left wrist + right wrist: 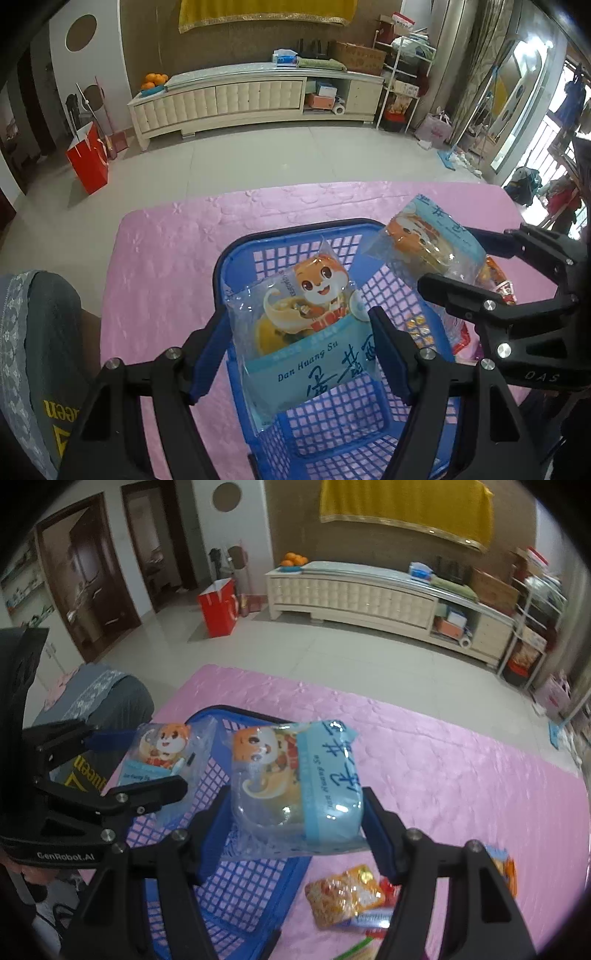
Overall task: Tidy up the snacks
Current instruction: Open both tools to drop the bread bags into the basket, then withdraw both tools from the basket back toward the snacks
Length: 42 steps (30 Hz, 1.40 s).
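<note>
Left hand-held gripper (297,350) clenched on a pastry pack (306,332), fingers pressing both side edges, pack held upright over the blue basket (236,251) with the cartoon tiger at the top and "Dan Huang Su" lettering lower down. Same pack (159,757) seen from the right wrist view, pinched between the left gripper's (147,760) blue pads above the basket's (240,882) far left corner.

Right hand-held gripper (295,816) likewise clenched, grasping a second pastry pack (295,782) of the same kind, tilted sideways, blue label band toward the right finger. In the left wrist view, second pack (424,243) held just above the basket's right rim, right gripper (450,258) reaching in from the right edge.

Basket resting on a pink-covered worktop (166,251), latticed walls and floor showing the pink cloth through the holes; no snacks visible lying on its bottom. More snacks (343,893) lying loose on the worktop (443,775) just right of the basket, beneath the right gripper: an orange-yellow packet, red and blue wrappers partly hidden behind the finger. Same pile (421,328) glimpsed beside the basket's right wall in the left view.
</note>
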{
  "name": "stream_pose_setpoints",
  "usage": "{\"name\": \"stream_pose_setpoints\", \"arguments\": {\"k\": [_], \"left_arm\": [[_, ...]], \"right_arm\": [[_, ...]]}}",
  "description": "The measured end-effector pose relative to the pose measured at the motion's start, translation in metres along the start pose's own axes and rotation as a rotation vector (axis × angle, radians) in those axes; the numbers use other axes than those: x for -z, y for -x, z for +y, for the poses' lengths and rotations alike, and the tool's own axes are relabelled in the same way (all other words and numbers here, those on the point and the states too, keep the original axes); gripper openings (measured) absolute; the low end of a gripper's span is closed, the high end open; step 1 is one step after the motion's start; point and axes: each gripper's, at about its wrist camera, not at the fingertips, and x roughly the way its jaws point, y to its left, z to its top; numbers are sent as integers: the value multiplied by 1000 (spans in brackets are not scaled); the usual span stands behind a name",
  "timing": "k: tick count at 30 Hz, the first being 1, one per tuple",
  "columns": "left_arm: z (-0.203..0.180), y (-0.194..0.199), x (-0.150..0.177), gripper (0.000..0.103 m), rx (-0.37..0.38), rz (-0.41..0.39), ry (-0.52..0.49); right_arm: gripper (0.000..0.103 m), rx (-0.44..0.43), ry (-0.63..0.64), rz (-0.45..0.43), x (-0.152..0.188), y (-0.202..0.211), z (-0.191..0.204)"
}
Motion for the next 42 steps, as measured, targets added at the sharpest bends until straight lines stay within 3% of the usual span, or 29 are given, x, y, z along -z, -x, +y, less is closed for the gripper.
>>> {"name": "stream_pose_setpoints", "arguments": {"k": [12, 16, 18, 24, 42], "left_arm": [[12, -16, -8, 77, -36, 1, 6], [14, -16, -8, 81, -59, -5, 2], [15, -15, -9, 82, -72, -8, 8], [16, -2, -5, 82, -57, -10, 44], [-103, 98, 24, 82, -11, -121, -89]], "right_arm": [[71, -11, 93, 54, -11, -22, 3], [73, -24, 82, 19, -15, -18, -2], [86, -40, 84, 16, -17, -17, -4], [89, -20, 56, 22, -13, -6, -11], [89, 72, -31, -65, 35, 129, -41]]}}
